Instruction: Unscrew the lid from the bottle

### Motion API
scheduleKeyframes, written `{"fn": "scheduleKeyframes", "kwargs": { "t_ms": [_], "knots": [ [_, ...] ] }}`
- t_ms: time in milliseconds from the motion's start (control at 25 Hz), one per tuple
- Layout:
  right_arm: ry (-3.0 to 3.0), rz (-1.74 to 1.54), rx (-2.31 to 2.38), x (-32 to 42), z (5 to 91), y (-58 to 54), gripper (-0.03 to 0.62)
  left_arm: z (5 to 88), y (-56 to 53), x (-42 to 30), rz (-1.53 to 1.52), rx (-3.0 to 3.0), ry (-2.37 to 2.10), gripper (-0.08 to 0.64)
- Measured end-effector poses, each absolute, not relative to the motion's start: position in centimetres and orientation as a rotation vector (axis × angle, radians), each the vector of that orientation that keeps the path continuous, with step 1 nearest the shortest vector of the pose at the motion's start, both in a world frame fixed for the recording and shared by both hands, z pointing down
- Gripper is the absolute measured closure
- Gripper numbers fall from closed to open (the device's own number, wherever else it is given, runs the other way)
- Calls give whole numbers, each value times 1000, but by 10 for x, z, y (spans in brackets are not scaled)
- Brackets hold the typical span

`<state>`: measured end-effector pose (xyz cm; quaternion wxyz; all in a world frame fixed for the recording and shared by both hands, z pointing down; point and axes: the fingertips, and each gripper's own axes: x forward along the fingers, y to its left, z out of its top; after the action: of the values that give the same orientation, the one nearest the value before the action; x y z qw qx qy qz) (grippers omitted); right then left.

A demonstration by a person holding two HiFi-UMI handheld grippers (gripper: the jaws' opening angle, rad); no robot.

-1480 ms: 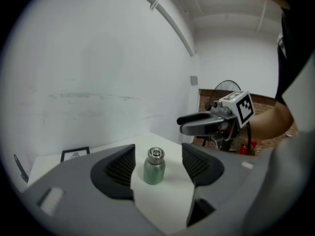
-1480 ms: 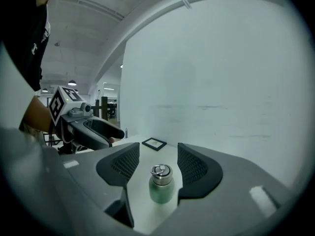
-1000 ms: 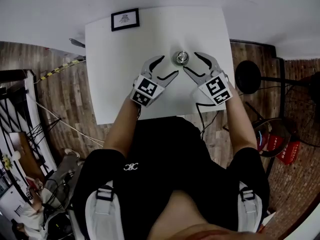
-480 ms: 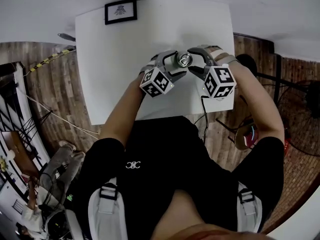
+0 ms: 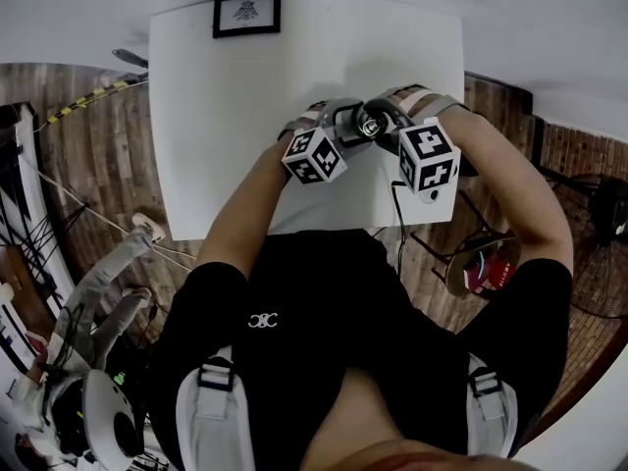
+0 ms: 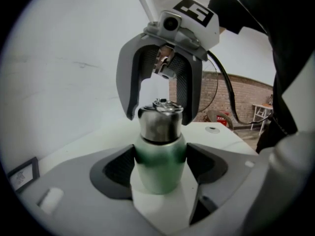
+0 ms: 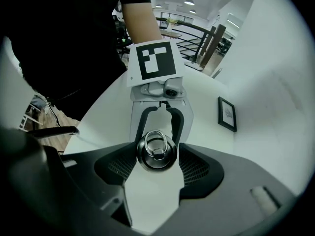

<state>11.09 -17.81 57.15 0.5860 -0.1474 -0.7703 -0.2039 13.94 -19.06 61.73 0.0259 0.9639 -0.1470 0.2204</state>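
Note:
A small green bottle [image 6: 160, 163] with a silver lid [image 6: 160, 124] stands upright on the white table [image 5: 226, 116]. In the head view the lid [image 5: 367, 123] shows between both grippers. My left gripper [image 6: 160, 156] reaches in nearly level; its jaws have just been closing a little, and its pads now rest against the bottle's green body on both sides. My right gripper [image 7: 157, 154] points steeply down over the ringed lid [image 7: 156, 151]. Its fingers [image 6: 130, 100] flank the lid top with a thin gap, so it is open.
A black-framed picture [image 5: 246, 13] lies at the table's far edge. The bottle stands close to the table's near right corner. A cable [image 5: 400, 214] hangs from the right gripper over the near edge. Wooden floor and stands surround the table.
Both grippers have come down and inward from either side of the bottle. The left now encloses the body, and the right has rolled to point down over the lid.

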Motion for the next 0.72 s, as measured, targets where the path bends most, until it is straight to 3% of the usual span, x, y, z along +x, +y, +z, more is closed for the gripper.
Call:
{"fn": "scheduleKeyframes", "kwargs": {
  "t_ms": [440, 720],
  "knots": [
    [-1788, -492, -372, 106, 574, -175, 344, 619, -191, 139, 674, 3000, -412, 175],
    [-1621, -862, -666, 114, 580, -177, 344, 620, -192, 138, 666, 3017, -380, 175]
  ]
}}
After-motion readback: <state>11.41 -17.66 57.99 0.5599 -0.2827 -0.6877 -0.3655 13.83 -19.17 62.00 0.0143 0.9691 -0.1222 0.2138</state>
